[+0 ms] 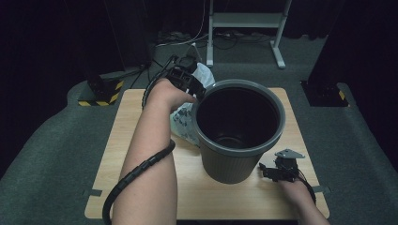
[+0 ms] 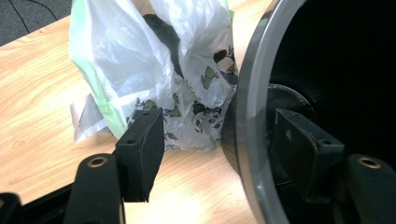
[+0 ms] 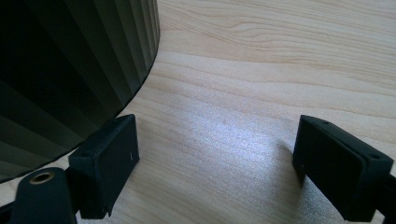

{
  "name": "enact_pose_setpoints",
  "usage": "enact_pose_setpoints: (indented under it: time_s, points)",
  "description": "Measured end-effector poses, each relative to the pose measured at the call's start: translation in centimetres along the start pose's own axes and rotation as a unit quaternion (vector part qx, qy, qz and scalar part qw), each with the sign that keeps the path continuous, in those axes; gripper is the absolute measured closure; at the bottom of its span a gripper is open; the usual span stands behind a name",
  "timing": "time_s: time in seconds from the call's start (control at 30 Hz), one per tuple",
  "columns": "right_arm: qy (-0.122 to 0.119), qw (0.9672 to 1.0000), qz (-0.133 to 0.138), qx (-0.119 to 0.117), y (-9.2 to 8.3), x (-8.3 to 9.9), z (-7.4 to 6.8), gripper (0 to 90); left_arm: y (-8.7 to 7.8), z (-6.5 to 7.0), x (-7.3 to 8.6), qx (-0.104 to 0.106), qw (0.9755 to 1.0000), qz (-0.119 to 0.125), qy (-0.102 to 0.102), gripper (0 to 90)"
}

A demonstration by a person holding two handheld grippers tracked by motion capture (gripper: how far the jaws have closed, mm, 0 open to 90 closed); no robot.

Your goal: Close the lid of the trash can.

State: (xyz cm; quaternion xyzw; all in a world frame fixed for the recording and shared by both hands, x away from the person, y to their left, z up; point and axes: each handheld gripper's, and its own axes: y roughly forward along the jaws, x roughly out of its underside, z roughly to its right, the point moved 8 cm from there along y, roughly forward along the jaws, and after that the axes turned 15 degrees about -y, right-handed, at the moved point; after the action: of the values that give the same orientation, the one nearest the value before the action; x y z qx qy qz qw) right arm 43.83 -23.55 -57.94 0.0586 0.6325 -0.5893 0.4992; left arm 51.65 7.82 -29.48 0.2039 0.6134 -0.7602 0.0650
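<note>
Bin: dark grey ribbed bucket standing upright mid-worktop, mouth open, inside dark.
Left hand-held gripper: at the bin's far-left rim, jaws spread astride the rim wall, one outside and one inside, not yet closed on it.
Plastic bag: white, printed, crumpled, touching the bin's left side.
Right hand-held gripper: low on the worktop by the bin's near-right base, jaws wide apart, holding nothing.
</note>
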Motion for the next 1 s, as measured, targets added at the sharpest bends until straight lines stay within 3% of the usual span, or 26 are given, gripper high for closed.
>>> enact_pose_setpoints:
  time_s: [0.5, 1.0]
  points:
    - [0.001, 1.0, -0.001, 0.001, 0.1, -0.1, 0.0, 13.4, -1.6, -1.2, 0.4, 0.022, 0.9976, 0.066, 0.003, 28.7]
    - [-0.001, 1.0, -0.001, 0.003, 0.1, -0.1, 0.1, 13.3, -1.4, -5.4, 1.9, -0.011, 0.9962, 0.086, -0.007, 25.1]
